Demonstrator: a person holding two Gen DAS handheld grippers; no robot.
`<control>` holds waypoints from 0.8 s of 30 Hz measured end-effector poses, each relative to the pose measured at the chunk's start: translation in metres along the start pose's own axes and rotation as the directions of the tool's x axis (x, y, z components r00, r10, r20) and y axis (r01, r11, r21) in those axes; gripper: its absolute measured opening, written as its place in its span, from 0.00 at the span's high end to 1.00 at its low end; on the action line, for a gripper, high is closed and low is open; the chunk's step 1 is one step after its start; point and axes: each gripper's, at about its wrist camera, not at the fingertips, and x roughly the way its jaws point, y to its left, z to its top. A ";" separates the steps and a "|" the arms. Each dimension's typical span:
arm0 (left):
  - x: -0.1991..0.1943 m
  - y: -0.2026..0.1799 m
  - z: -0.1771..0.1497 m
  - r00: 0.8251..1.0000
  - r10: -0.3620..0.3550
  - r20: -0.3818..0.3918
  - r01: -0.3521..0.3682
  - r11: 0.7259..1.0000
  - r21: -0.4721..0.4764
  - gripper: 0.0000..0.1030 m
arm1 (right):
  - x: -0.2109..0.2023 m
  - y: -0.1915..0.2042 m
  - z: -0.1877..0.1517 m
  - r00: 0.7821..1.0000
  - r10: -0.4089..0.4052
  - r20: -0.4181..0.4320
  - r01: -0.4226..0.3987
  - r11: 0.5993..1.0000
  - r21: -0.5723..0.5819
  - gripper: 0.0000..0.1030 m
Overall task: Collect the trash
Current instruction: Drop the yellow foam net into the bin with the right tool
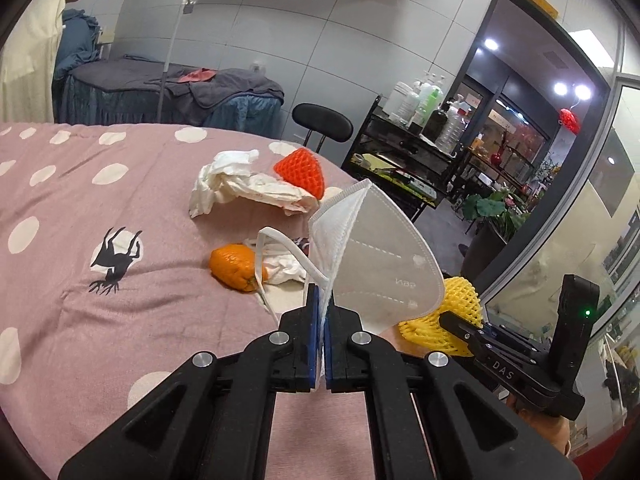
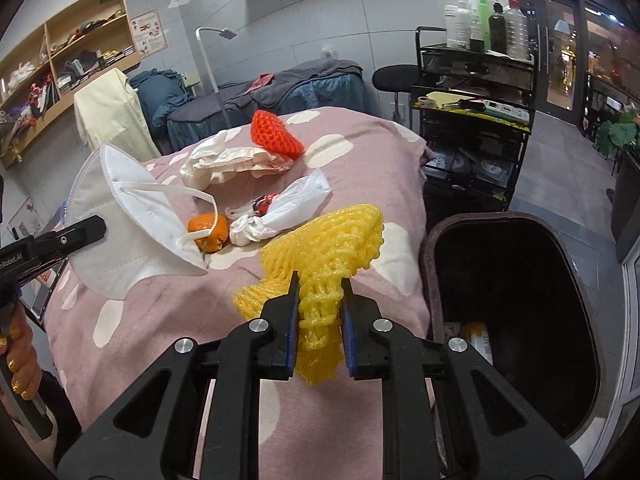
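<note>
My left gripper (image 1: pixel 322 300) is shut on a white face mask (image 1: pixel 376 256) and holds it above the pink dotted bed cover (image 1: pixel 120 208); the mask also shows in the right wrist view (image 2: pixel 132 224). My right gripper (image 2: pixel 320 292) is shut on a yellow foam fruit net (image 2: pixel 332 248), held above the bed edge left of a dark trash bin (image 2: pixel 516 304). On the cover lie an orange peel (image 1: pixel 234 266), a red foam net (image 1: pixel 302 170), crumpled white paper (image 1: pixel 240 188) and a knotted white plastic bag (image 2: pixel 280 212).
A black trolley (image 2: pixel 472 120) with bottles stands beyond the bed, a black stool (image 1: pixel 322 122) beside it. A second bed with dark covers (image 1: pixel 180 92) is at the back. A wooden shelf (image 2: pixel 60 60) hangs on the left wall.
</note>
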 end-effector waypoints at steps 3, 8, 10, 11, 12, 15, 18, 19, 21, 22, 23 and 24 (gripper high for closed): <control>0.002 -0.018 0.003 1.000 -0.027 0.006 0.027 0.999 0.035 0.97 | -0.011 -0.018 -0.001 0.999 -0.032 0.016 0.032 0.999 0.032 0.82; 0.009 -0.046 0.007 0.997 -0.073 0.006 0.072 0.994 0.085 0.97 | -0.028 -0.051 -0.004 0.994 -0.099 0.037 0.095 0.992 0.087 0.82; 0.012 -0.057 0.009 0.996 -0.089 0.004 0.088 0.991 0.104 0.97 | -0.033 -0.065 -0.006 0.991 -0.128 0.036 0.124 0.986 0.108 0.82; 0.014 -0.064 0.010 0.995 -0.099 0.005 0.097 0.988 0.116 0.97 | -0.035 -0.071 -0.008 0.989 -0.142 0.033 0.137 0.984 0.117 0.82; 0.016 -0.069 0.011 0.994 -0.105 0.004 0.103 0.987 0.125 0.97 | -0.036 -0.079 -0.011 0.986 -0.161 0.028 0.157 0.979 0.131 0.82; 0.023 -0.086 0.011 0.993 -0.121 -0.005 0.120 0.980 0.158 0.97 | -0.034 -0.100 -0.016 0.980 -0.198 -0.003 0.196 0.966 0.170 0.82; 0.031 -0.099 0.011 0.991 -0.135 -0.023 0.137 0.973 0.185 0.97 | -0.028 -0.121 -0.024 0.976 -0.214 -0.039 0.218 0.952 0.214 0.82; 0.033 -0.103 0.010 0.990 -0.138 -0.028 0.141 0.971 0.192 0.97 | -0.025 -0.127 -0.027 0.973 -0.223 -0.052 0.229 0.947 0.224 0.82; 0.039 -0.111 0.008 0.988 -0.146 -0.042 0.151 0.966 0.208 0.97 | -0.019 -0.136 -0.034 0.969 -0.235 -0.080 0.248 0.940 0.235 0.82; 0.041 -0.115 0.007 0.988 -0.148 -0.048 0.155 0.964 0.214 0.97 | -0.014 -0.142 -0.037 0.966 -0.237 -0.098 0.255 0.935 0.246 0.82; 0.044 -0.119 0.006 0.987 -0.150 -0.055 0.158 0.962 0.222 0.97 | -0.012 -0.146 -0.040 0.965 -0.238 -0.110 0.258 0.933 0.252 0.82; 0.047 -0.122 0.005 0.987 -0.151 -0.062 0.161 0.960 0.230 0.97 | -0.008 -0.149 -0.043 0.963 -0.239 -0.126 0.265 0.929 0.257 0.82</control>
